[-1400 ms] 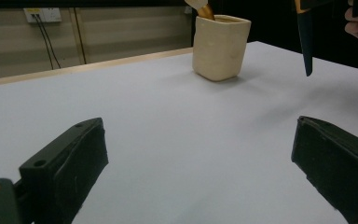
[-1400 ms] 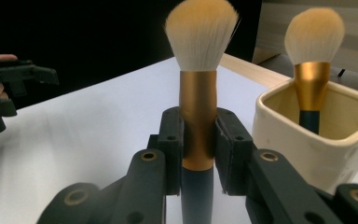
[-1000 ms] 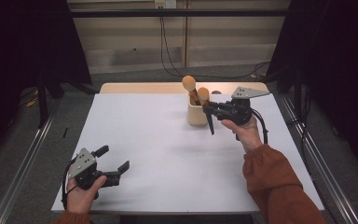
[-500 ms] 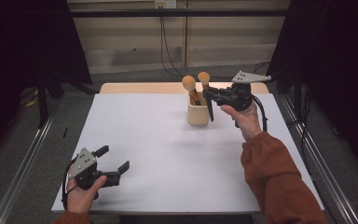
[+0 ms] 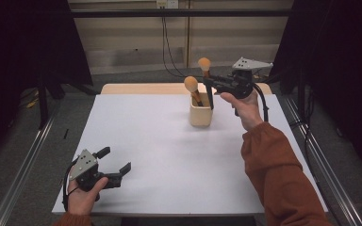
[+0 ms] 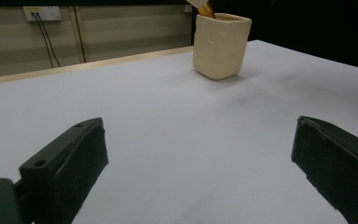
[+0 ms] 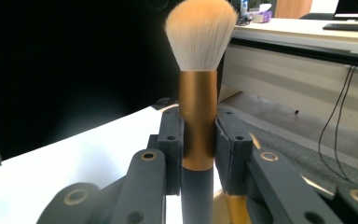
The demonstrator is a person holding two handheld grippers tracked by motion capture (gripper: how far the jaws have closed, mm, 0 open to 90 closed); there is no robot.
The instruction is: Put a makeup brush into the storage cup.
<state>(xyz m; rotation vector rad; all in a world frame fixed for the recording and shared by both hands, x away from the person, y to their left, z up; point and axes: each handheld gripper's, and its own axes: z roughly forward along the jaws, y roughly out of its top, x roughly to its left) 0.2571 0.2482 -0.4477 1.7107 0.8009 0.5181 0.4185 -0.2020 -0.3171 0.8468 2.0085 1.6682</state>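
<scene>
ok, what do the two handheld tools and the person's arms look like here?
Both tools, left and right, are black with two flat jaws, brass-coloured pivot bushings, a grey three-cornered plate on top and a black trailing cable. The right arm wears a rust-orange sleeve.

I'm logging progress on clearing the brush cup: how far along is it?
Done: nothing lies out on the table yet. In hand: the right tongs are clamped on one brush, lifted above the cup. Left: the second brush stands in the cup, and the left tongs rest open and empty.
</scene>
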